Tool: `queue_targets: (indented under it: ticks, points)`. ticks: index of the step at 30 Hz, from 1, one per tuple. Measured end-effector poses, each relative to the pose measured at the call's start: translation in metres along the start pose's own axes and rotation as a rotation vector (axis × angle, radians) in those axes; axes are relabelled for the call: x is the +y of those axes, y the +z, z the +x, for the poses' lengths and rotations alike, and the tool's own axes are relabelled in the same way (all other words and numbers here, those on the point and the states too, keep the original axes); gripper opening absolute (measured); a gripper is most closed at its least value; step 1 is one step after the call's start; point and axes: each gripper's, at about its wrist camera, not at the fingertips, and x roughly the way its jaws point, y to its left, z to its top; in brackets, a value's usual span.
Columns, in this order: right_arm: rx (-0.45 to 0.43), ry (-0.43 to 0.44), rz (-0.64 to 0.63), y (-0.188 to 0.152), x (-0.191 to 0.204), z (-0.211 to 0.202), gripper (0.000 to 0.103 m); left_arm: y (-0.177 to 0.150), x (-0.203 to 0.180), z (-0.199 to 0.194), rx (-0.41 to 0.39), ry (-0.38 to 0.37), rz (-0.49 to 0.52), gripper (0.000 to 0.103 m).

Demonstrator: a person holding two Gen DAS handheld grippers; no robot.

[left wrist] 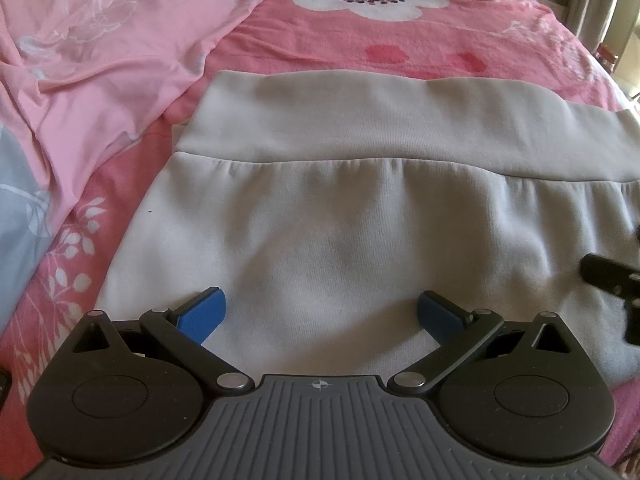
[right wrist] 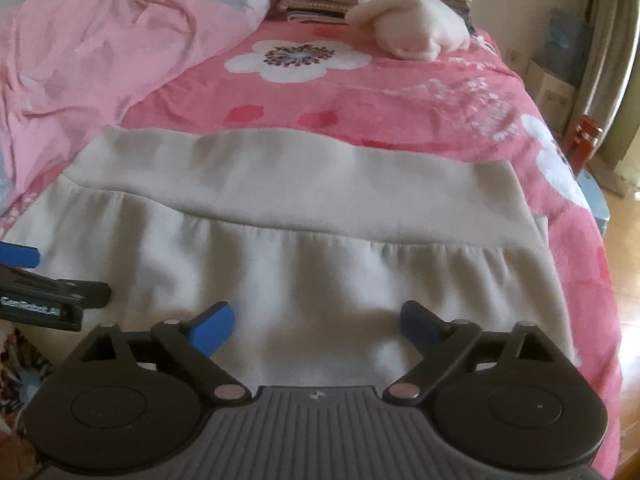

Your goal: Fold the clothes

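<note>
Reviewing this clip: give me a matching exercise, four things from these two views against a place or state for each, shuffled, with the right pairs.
Things:
1. grey garment
2. cream bundle
3. light pink sheet
4. right gripper

Places or states:
A. crumpled along the left side of the bed
B. spread flat on the bedspread, wide band on the far side
C. jaws wide apart over the cloth, nothing clamped
D. rolled up at the far end, beyond the big white flower

Pairs: 1-B, 2-D, 3-A, 4-C
</note>
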Motion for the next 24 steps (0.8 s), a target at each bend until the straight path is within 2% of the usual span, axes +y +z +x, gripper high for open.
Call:
queue_targets:
  ticks: [3,10,16,24]
  points:
    - [-0.004,-0.024,-0.050,-0.006,0.009,0.006,0.103,0.000,0.000,0.000,-0.007,0.000,0.000,0.103]
    - [-0.032,-0.060,-0.067,-0.001,0.019,0.002,0.103,-0.001,0.002,-0.001,-0.020,-0.004,-0.004,0.103]
    - [-0.047,-0.048,-0.105,0.002,0.028,0.007,0.103,-0.001,0.003,-0.001,-0.024,-0.008,-0.007,0.103]
    - [-0.002,-0.023,-0.082,0.002,0.023,0.023,0.103,-0.004,0.004,-0.002,-0.039,-0.018,-0.002,0.103]
